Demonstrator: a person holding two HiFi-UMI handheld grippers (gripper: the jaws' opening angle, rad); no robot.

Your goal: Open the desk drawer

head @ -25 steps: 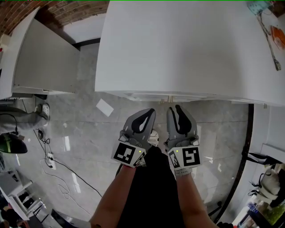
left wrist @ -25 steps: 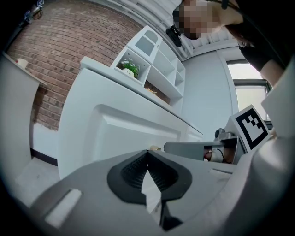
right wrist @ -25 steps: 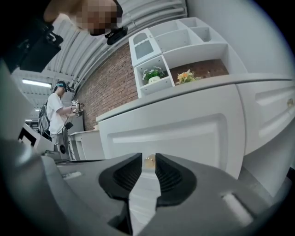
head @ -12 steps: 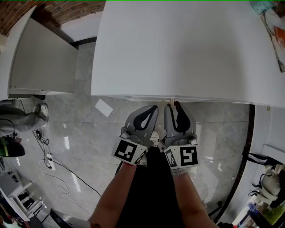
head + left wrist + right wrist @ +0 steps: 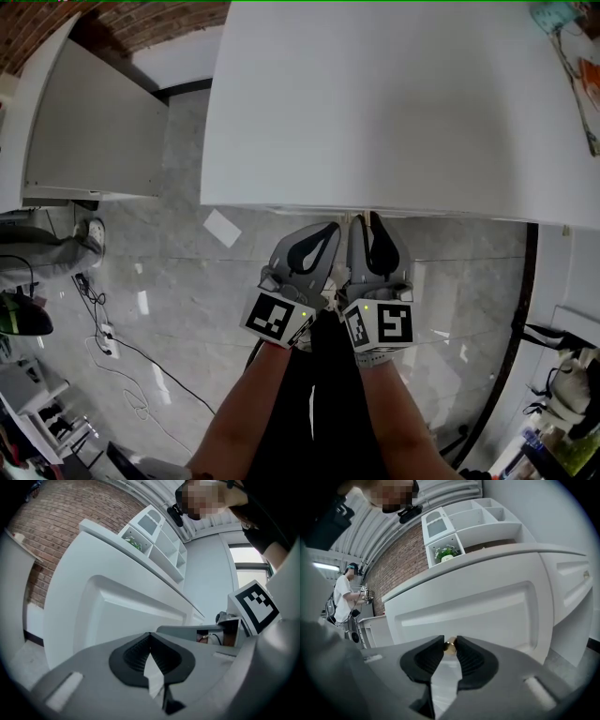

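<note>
Tongs first: your right tongs (image 5: 450, 641) have just been closing and now pinch the small brass knob (image 5: 450, 646) by their very tips, with the ribbed black pads barely reaching past it. Your left tongs (image 5: 150, 637) are closed on nothing, tips together, just beside the right pair and facing the same white panel. The knob sits on the drawer front (image 5: 487, 606), under the edge of the bench (image 5: 394, 103), and the drawer looks fully closed.

The risk, as I judge it, is this: the knob is round, smooth metal and your hold is shallow. A quick or slanted pull could pop it out of the tips, so draw straight back.

The drawer front is smooth white with 1 recessed rectangular panel. The bench top is flat, plain white.
</note>
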